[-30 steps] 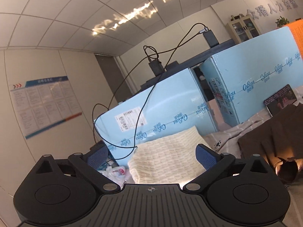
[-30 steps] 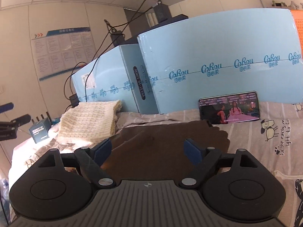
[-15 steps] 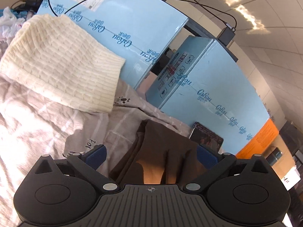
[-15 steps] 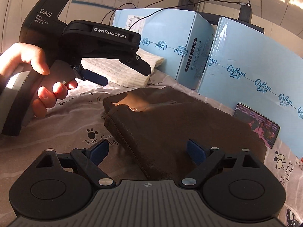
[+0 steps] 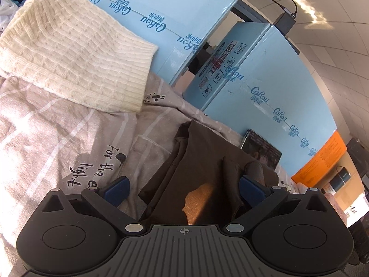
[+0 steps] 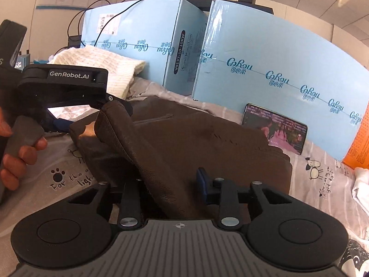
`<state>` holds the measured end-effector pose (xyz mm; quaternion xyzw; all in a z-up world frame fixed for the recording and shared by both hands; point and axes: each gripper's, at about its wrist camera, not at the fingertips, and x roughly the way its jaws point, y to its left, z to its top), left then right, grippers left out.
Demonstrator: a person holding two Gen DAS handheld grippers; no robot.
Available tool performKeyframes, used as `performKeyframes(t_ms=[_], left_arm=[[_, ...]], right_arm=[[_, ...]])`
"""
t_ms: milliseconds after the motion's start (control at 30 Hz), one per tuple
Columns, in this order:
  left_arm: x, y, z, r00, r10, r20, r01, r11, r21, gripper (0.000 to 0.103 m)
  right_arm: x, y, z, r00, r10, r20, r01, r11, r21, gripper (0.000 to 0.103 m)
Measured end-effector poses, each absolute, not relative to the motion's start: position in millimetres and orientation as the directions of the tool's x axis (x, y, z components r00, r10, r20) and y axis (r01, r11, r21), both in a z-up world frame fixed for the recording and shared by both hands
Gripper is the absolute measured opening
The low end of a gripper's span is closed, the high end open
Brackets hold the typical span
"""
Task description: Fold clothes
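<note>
Closing on the brown garment [image 6: 184, 138], right tool [image 6: 170, 182] faces "CoRou" boxes [image 6: 265, 69].

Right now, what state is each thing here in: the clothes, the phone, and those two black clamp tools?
Brown jacket: lying on the bedsheet, one strip lifted.
Cream knit sweater: folded, lying by the blue boxes.
Phone: screen on, leaning against a box.
Left gripper: open, the jacket's edge between its fingers.
Right gripper: closing on the lifted strip.
</note>
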<state>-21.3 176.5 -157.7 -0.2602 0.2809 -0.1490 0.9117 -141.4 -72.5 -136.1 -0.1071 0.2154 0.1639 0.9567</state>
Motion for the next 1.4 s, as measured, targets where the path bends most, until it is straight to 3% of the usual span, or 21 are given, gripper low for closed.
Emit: performKeyframes(t_ms=[167,467,600,667,700,767,933,1133,1233,1300,1400], left_arm=[[-21.7,174.8,-158.1,0.794,-0.427,-0.432,0.143,0.822,-0.551,0.102],[-22.0,169.6,-158.8,0.788,-0.433,-0.437,0.169,0.836,-0.522,0.102],[-22.6,168.5,-158.9,0.789,-0.431,-0.438,0.171,0.839,-0.517,0.102],[-22.8,168.2,-159.0,0.789,-0.430,-0.439,0.172,0.840,-0.515,0.102],[-22.8,167.8,-159.0,0.789,-0.430,-0.439,0.172,0.840,-0.514,0.102],[-22.8,167.2,-159.0,0.789,-0.429,-0.439,0.172,0.842,-0.512,0.102],[-23.9,165.0,-158.2,0.789,-0.424,-0.444,0.177,0.850,-0.496,0.102],[-24.8,160.7,-157.5,0.785,-0.428,-0.447,0.194,0.856,-0.479,0.102],[-24.7,157.6,-157.5,0.782,-0.429,-0.452,0.205,0.861,-0.465,0.102],[-25.0,157.0,-157.8,0.783,-0.427,-0.452,0.206,0.864,-0.459,0.102],[-25.6,156.1,-157.7,0.788,-0.414,-0.455,0.200,0.872,-0.447,0.096]], right_arm=[[-152.8,-98.3,-118.5,0.913,0.244,-0.328,-0.278,0.959,-0.059,0.010],[-182.1,-186.0,-93.9,0.982,0.139,-0.127,-0.103,0.961,0.255,0.010],[-201.2,-215.9,-96.3,0.995,0.055,-0.081,-0.025,0.943,0.331,0.011],[-208.6,-231.3,-99.2,0.996,0.022,-0.089,0.013,0.928,0.372,0.019],[-212.3,-240.5,-102.0,0.995,0.019,-0.099,0.023,0.915,0.403,0.039],[-218.5,-260.9,-108.2,0.992,0.031,-0.119,0.032,0.871,0.490,0.069],[-216.3,-317.4,-130.5,0.970,0.112,-0.217,0.084,0.681,0.728,0.075],[-193.5,-355.4,-155.5,0.930,0.206,-0.306,0.165,0.511,0.844,0.075],[-178.9,-357.6,-157.5,0.905,0.218,-0.366,0.199,0.544,0.815,0.066],[-170.5,-354.2,-153.0,0.900,0.207,-0.384,0.191,0.604,0.774,0.031],[-161.0,-350.6,-138.3,0.912,0.193,-0.362,0.141,0.682,0.718,0.017]])
